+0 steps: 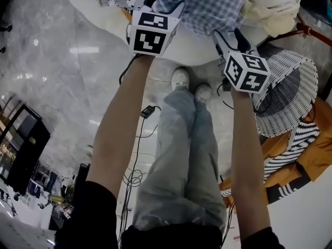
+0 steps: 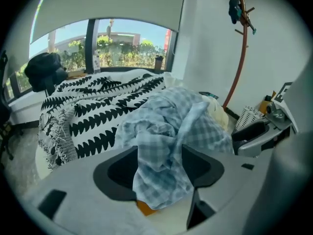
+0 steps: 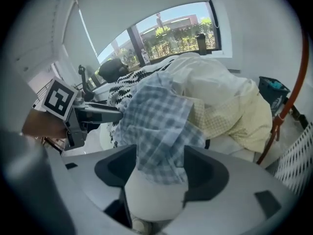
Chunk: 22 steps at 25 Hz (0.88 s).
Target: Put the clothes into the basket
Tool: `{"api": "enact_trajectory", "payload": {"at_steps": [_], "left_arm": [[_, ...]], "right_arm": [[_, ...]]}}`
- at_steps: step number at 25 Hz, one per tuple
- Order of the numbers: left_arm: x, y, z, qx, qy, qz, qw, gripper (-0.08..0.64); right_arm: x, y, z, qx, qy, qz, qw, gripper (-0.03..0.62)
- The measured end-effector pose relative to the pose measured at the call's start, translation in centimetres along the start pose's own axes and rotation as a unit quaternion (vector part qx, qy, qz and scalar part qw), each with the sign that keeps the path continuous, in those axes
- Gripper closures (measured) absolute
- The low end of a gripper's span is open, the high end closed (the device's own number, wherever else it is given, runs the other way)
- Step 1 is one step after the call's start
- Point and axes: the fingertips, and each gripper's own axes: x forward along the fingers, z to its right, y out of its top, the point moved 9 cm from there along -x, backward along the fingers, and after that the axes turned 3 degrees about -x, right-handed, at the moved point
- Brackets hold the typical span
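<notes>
Head view alone takes in the white round table [image 1: 192, 51] and the white woven basket [image 1: 290, 92] on the floor just beside it. Heaped on the table are a black-and-white patterned cloth [image 2: 98, 111], plainest in the left gripper view, and a pale yellow garment [image 3: 234, 111], clearest in the right gripper view. A blue checked shirt [image 2: 166, 126] lies at the table's near edge. The left gripper [image 2: 159, 173] and right gripper [image 3: 159, 168] each have jaws wide, with shirt folds loose between them.

Soft checked cloth [image 1: 215, 9], glossy marbled stone floor [image 1: 57, 77], white openwork basket [image 1: 306, 82], perhaps plastic
</notes>
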Motion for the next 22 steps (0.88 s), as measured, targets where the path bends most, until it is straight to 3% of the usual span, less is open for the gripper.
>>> {"api": "enact_trajectory", "payload": {"at_steps": [4,8,9,11,12,13,14,22], "left_arm": [[2.7,-0.1,-0.9,0.021,-0.012,-0.014,0.9996,0.301],[3.4,0.1,-0.5,0.007,-0.018,-0.01,0.9998,0.307],[3.3,0.1,-0.4,0.005,-0.019,-0.01,0.9998,0.329],[3.3,-0.1,0.1,0.011,-0.021,-0.015,0.9996,0.4],[3.3,-0.1,0.3,0.015,-0.021,-0.019,0.9995,0.456],[3.2,-0.2,0.7,0.019,-0.02,-0.022,0.9994,0.515],[3.1,-0.2,1.0,0.021,-0.02,-0.024,0.9993,0.523],[-1.7,1.1,3.4,0.003,-0.048,0.0,0.9988,0.532]], "right_arm": [[2.3,-0.1,1.1,0.013,-0.008,-0.01,1.0,0.323],[3.6,0.1,1.4,0.042,0.001,-0.02,0.999,0.324],[3.7,0.2,1.3,0.044,0.005,-0.021,0.999,0.35],[3.6,0.5,0.7,0.033,0.013,-0.021,0.999,0.517],[3.5,0.6,0.4,0.028,0.021,-0.021,0.999,0.556],[3.3,0.7,-0.1,0.028,0.034,-0.02,0.999,0.565],[3.1,0.7,-0.5,0.034,0.048,-0.018,0.998,0.566],[-2.5,2.9,-2.8,0.051,0.106,0.042,0.992,0.569]]}}
